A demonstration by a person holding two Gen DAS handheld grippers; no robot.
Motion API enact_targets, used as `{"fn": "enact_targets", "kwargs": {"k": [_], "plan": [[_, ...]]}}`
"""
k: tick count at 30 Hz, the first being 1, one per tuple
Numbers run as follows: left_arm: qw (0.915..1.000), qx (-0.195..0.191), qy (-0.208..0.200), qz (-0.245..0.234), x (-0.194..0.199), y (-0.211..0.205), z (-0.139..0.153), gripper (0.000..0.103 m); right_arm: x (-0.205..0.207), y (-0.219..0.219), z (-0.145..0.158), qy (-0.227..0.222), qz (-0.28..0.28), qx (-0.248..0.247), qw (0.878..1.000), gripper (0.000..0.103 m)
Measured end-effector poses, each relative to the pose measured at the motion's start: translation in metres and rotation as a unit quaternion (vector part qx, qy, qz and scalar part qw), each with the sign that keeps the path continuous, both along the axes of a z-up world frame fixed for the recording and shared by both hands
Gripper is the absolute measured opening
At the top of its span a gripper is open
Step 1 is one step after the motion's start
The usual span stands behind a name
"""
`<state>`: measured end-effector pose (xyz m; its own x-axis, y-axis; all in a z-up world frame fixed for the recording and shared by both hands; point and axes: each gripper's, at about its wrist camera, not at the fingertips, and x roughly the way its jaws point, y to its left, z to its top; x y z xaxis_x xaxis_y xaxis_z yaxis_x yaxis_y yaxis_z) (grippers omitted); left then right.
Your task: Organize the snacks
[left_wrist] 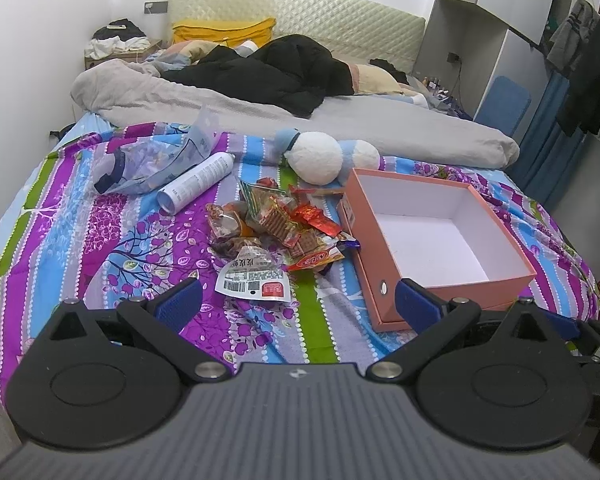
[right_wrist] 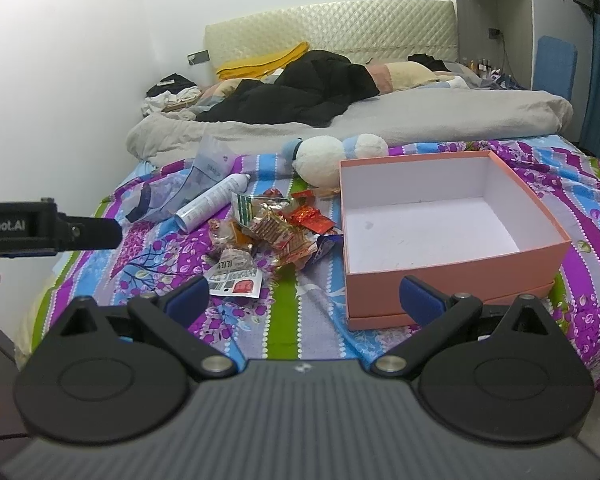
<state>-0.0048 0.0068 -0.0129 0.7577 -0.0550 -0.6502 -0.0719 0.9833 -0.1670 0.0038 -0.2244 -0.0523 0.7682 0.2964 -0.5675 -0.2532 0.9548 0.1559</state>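
A heap of snack packets [left_wrist: 284, 226] [right_wrist: 274, 230] lies on the patterned bedspread, left of an empty pink box [left_wrist: 444, 276] [right_wrist: 452, 280] with a white inside. A white packet with a barcode [left_wrist: 254, 284] [right_wrist: 236, 282] lies nearest me. My left gripper [left_wrist: 300, 300] is open, held above the bedspread in front of the heap, its blue fingers [left_wrist: 184, 302] wide apart. My right gripper [right_wrist: 306, 298] is open too, between the heap and the box's near wall. Neither holds anything. The left gripper's body [right_wrist: 48, 228] shows at the left edge of the right wrist view.
A white spray can [left_wrist: 198, 182] [right_wrist: 214, 200] and a clear plastic bag [left_wrist: 152, 160] [right_wrist: 176, 188] lie behind the heap. A white and blue plush toy [left_wrist: 324, 156] [right_wrist: 332, 156] rests beyond the box. A grey duvet [left_wrist: 380, 128] and black clothes [left_wrist: 276, 72] cover the far bed.
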Motion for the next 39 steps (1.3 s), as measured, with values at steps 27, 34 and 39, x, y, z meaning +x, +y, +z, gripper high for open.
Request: {"fn": "enact_targets", "kwargs": {"k": [27, 34, 39], "plan": [[0.999, -0.011, 0.042, -0.006, 0.069, 0.026, -0.06, 0.103, 0.037, 0.024, -0.037, 0.017, 0.021, 0.003, 1.0, 0.098], [0.9965, -0.003, 0.084, -0.007, 0.116, 0.049, -0.104, 0.103, 0.063, 0.05, -0.064, 0.033, 0.058, -0.001, 0.998, 0.07], [0.9963, -0.018, 0.082, -0.019, 0.149, 0.063, -0.13, 0.103, 0.085, 0.066, -0.085, 0.027, 0.058, 0.004, 0.998, 0.07]]}}
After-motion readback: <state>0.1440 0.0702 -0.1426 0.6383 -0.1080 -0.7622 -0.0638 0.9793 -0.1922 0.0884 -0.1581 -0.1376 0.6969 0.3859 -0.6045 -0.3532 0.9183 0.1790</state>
